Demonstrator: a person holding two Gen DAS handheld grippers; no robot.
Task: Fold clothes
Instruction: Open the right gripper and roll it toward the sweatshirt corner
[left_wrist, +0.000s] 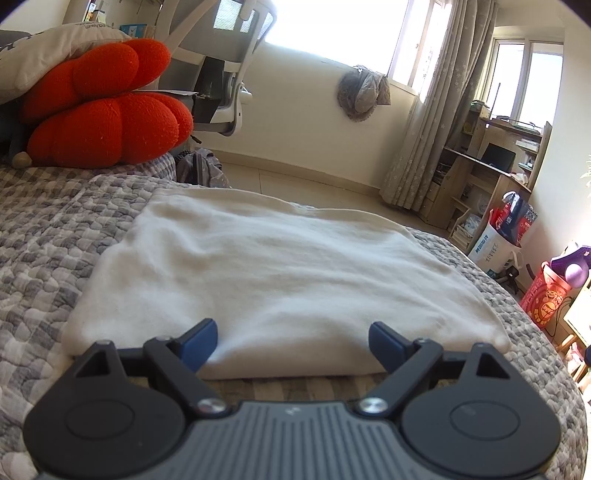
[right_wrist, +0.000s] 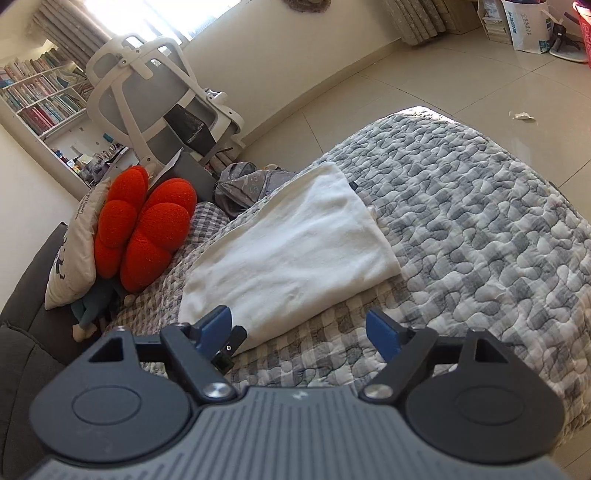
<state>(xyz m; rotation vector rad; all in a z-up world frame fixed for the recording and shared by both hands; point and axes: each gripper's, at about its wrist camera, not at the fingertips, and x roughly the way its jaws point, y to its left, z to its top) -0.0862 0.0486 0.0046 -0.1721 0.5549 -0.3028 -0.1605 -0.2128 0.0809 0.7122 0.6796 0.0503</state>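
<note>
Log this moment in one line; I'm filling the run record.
cloth: folded, on quilt | left claw: open, at cloth edge | right claw: open, empty

No lettering can be read with any certainty. The white paper shopping bag (left_wrist: 493, 248) on the floor carries blue print too small to make out, and the red bag (left_wrist: 546, 297) beside it bears an orange round emblem, also illegible.

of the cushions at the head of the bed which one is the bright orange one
The lobed, flower-shaped plush cushion, knitted in bright orange-red. It leans against the other one, a plain off-white pillow with dark print, which sits behind it toward the dark sofa edge.
</note>
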